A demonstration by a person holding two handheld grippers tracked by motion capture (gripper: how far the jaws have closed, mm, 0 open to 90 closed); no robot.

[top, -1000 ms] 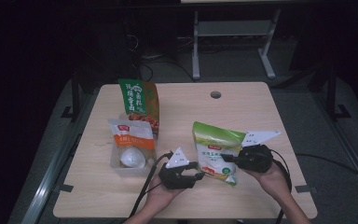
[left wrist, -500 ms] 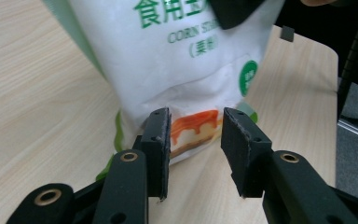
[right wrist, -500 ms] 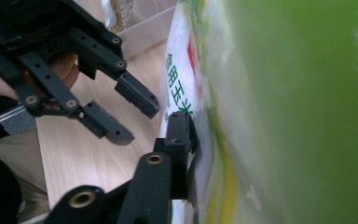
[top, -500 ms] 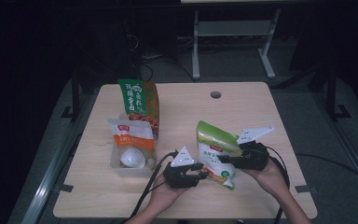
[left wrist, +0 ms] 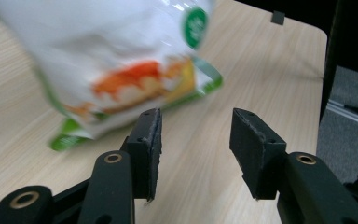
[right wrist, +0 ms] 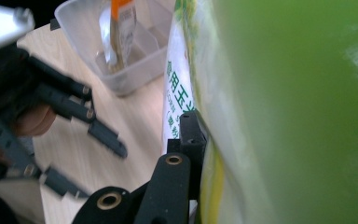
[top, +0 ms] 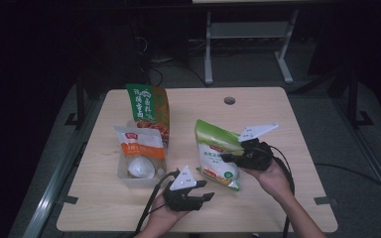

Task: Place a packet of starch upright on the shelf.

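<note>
Gripping a green-and-white food pouch (top: 218,156) at its side, right hand-held gripper (top: 235,157) clenched on it, pouch tilted above the bench (top: 287,129), left hand-held gripper (top: 201,197) just beside its lower end, jaws having just been opening, nothing between them, clear tub (top: 129,174) to the left.

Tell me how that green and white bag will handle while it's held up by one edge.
The green and white bag looks soft and floppy: it leans and bulges at the bottom, so it will probably sag and swing. Its glossy film may be slippery, and the right gripper is shut on just one edge. The contents seem settled low, so it could feel bottom-heavy.
</note>
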